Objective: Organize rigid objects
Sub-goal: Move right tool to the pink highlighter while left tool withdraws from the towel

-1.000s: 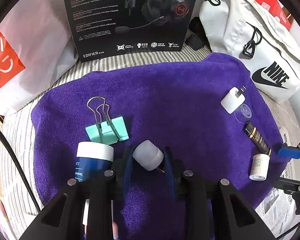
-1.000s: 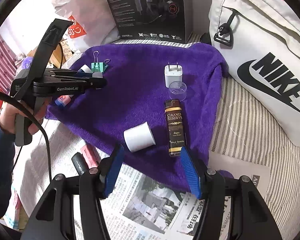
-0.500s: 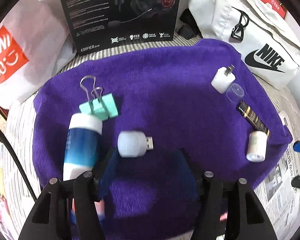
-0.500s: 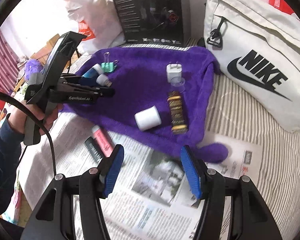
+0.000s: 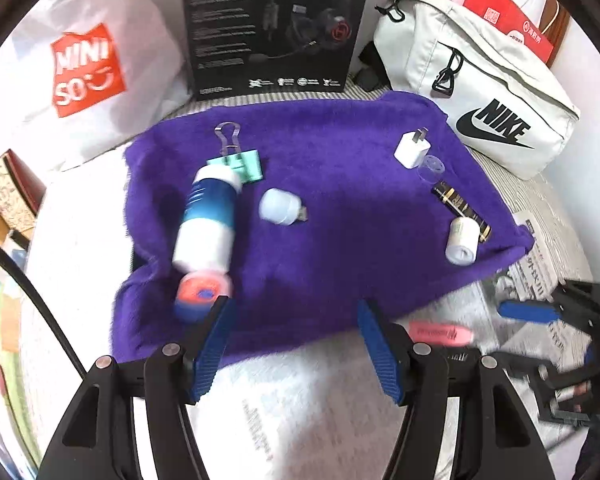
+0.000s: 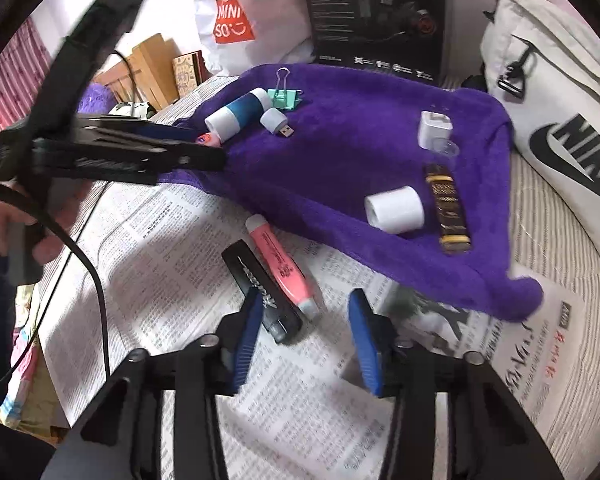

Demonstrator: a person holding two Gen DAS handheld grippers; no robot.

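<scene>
Towel (image 5: 340,240), white USB plug (image 5: 281,207), left gripper (image 5: 296,344) open

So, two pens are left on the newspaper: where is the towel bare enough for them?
The middle of the purple towel is bare, between the USB plug and the charger. Its left end near the bottle and its right edge by the white roll are crowded.

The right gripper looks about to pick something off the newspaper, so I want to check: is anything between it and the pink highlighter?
Partly. The black marker lies right beside the pink highlighter, its near end by the inner fingertip of the right gripper, whose open jaws have just been closing with nothing held.
</scene>
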